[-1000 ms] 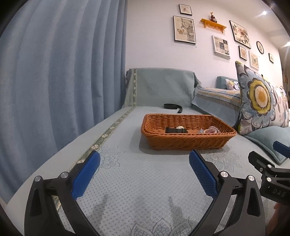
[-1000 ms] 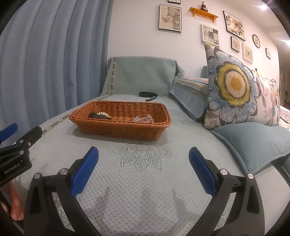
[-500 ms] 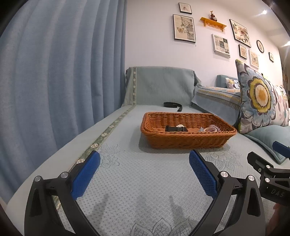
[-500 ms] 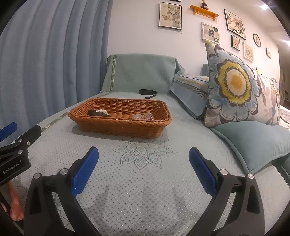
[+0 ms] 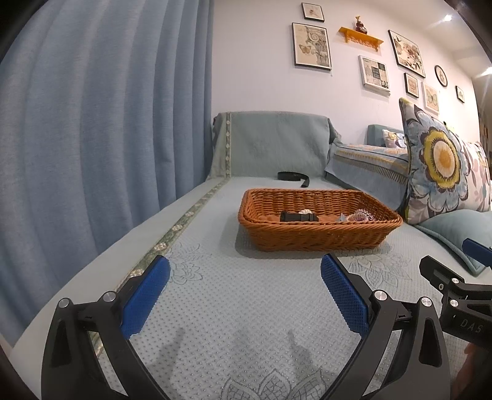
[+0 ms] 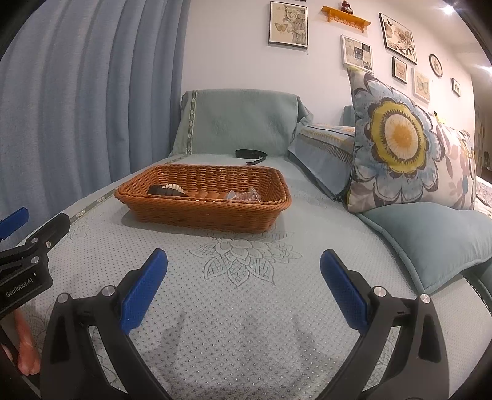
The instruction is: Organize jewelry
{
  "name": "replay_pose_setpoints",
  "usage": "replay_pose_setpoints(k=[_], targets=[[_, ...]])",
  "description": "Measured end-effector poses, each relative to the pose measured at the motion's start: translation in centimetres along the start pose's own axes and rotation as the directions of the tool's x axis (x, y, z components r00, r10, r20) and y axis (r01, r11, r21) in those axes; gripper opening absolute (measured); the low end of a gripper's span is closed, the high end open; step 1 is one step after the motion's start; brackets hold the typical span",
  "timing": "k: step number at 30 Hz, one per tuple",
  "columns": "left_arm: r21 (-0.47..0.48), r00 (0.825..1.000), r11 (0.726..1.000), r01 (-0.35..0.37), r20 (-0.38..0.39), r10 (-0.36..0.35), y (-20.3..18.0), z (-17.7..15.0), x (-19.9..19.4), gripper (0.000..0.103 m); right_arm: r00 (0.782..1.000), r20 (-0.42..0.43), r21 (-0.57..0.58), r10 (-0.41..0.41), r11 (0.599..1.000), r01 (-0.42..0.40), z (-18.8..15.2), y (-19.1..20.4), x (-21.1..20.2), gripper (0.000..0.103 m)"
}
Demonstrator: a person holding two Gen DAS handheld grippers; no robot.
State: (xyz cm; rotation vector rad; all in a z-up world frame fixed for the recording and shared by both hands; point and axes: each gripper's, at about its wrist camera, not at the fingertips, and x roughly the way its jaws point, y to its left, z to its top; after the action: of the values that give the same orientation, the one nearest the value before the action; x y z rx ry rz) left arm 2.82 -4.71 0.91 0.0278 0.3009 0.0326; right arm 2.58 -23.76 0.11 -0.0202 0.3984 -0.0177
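Just one basket (image 5: pixel 319 237), two hand-held grippers (image 5: pixel 244 290) (image 6: pixel 243 287)

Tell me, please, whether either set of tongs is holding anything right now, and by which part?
Nothing is held. The left tongs and right tongs are both open and empty over the sofa cover, short of the wicker basket.

Light: bright, even, from ceiling spotlights (image 5: pixel 447 18) top right | Shadows: soft beneath woven orange wicker basket (image 5: pixel 319 229) | Quality: sharp; fisheye bends edges, dark corners
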Motion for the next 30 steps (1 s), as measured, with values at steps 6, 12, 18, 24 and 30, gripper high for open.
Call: replay_pose_setpoints(k=[6, 12, 18, 24, 30], targets=[[0.000, 1.000, 1.000, 0.000, 0.000, 0.000, 0.00, -0.02, -0.01, 0.095, 1.000, -0.001, 0.001, 0.000, 1.000, 0.000, -0.01, 0.01, 0.03, 0.095], [-0.001, 1.000, 1.000, 0.001, -0.001, -0.001, 0.04, 0.02, 0.06, 0.095, 1.000, -0.005, 0.002, 0.002, 1.000, -0.002, -0.02, -0.06, 0.22, 0.095], [-0.005, 1.000, 1.000, 0.003, -0.006, -0.003, 0.08, 0.00, 0.04, 0.095, 1.000, -0.006, 0.003, 0.003, 1.000, -0.003, -0.09, -0.05, 0.23, 0.095], [-0.005, 1.000, 1.000, 0.002, -0.008, -0.002, -0.14, -0.11, 0.00, 0.095, 1.000, -0.006, 0.002, 0.003, 1.000, -0.003, -0.03, -0.05, 0.26, 0.095], [-0.006, 1.000, 1.000, 0.001, -0.010, -0.002, -0.24, -0.12, -0.01, 0.095, 1.000, -0.007, 0.003, 0.003, 1.000, -0.003, -0.01, -0.04, 0.26, 0.095]])
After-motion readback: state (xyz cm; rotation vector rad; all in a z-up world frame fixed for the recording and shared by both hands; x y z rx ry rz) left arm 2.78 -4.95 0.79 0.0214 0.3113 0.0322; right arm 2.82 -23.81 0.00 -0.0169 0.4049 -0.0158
